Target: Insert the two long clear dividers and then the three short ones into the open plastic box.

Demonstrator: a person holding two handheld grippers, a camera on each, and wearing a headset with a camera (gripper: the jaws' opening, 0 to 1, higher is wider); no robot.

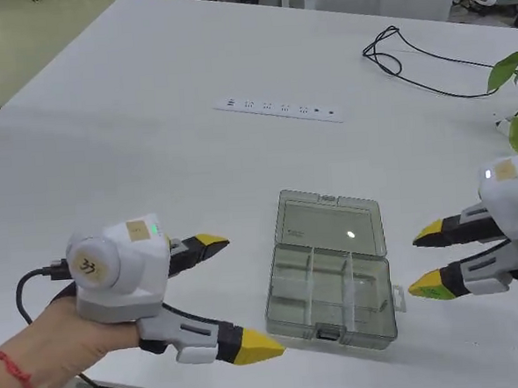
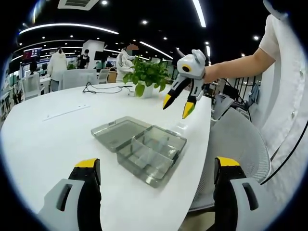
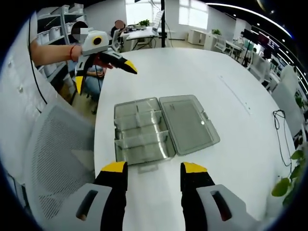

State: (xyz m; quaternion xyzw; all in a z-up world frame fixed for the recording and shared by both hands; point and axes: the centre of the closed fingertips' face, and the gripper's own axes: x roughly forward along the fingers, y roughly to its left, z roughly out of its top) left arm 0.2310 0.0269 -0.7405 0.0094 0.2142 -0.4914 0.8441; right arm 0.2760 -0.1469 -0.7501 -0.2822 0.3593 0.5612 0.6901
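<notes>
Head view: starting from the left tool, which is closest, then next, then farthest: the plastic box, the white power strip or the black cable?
1. The plastic box, just to the right of the left tool.
2. The white power strip, farther back, mid-table.
3. The black cable, far back on the right.

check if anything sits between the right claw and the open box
Nothing visible does. Bare white table lies between the right claw and the plastic box, and the claw's jaws stand apart.
</notes>
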